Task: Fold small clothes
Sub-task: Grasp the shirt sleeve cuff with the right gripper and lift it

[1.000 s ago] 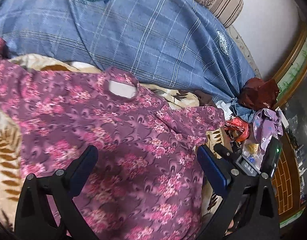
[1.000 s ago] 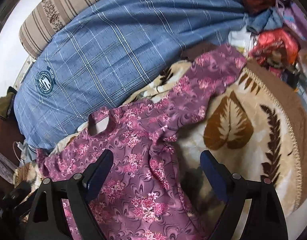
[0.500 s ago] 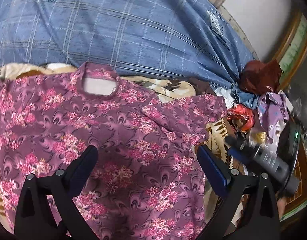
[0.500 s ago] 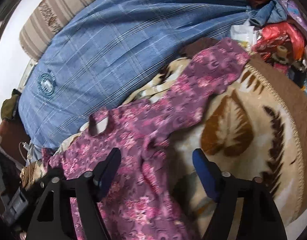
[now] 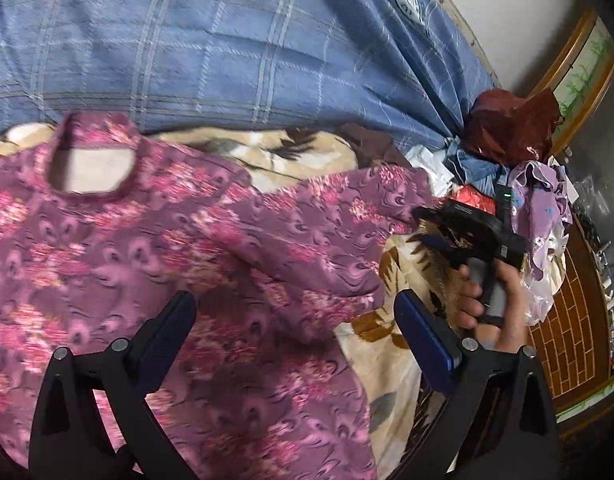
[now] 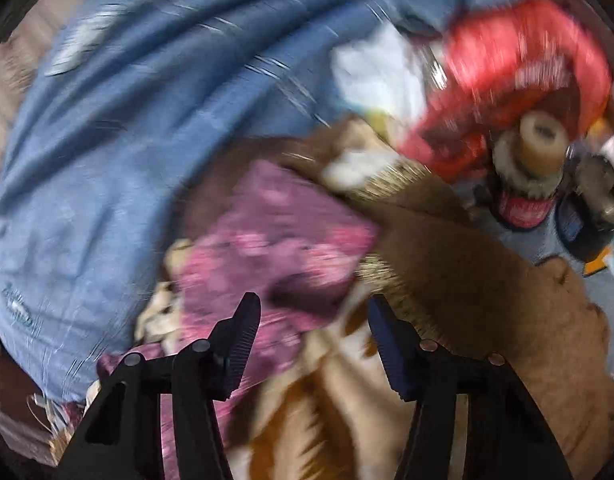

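While both wrist views look down on the bed, the purple floral top (image 5: 211,264) lies spread flat over the leaf-patterned blanket (image 5: 391,364), neckline (image 5: 93,162) toward 11 o'clock in the left wrist view and one sleeve (image 5: 347,216) running out toward 2 o'clock.

Left tool (image 5: 295,328): jaws wide apart, nothing between the pads; it hovers over the body of the top, its right finger (image 5: 425,340) over the garment's edge where the blanket shows.

Right tool (image 5: 459,236): seen from the left wrist view at 3 o'clock, gripped by the person's right hand (image 5: 487,300), its tip just beside the sleeve end. In its own view (heavy motion blur) the right tool (image 6: 313,328) has its jaws partly apart; they have just been closing. The sleeve cuff (image 6: 283,240) sits ahead of the fingers at 12 o'clock, with purple cloth reaching down beside the left finger (image 6: 243,332). Pads are not pressing on cloth as far as the blur allows.

Blue plaid quilt (image 5: 227,52) fills the far side of the bed from 10 to 1 o'clock. Clutter at 2 to 3 o'clock in the left wrist view: dark red bag (image 5: 511,128), lilac cloth (image 5: 543,196). Right wrist view, 1 to 2 o'clock: red bag (image 6: 523,68), blurred; small items beneath it, not identifiable.
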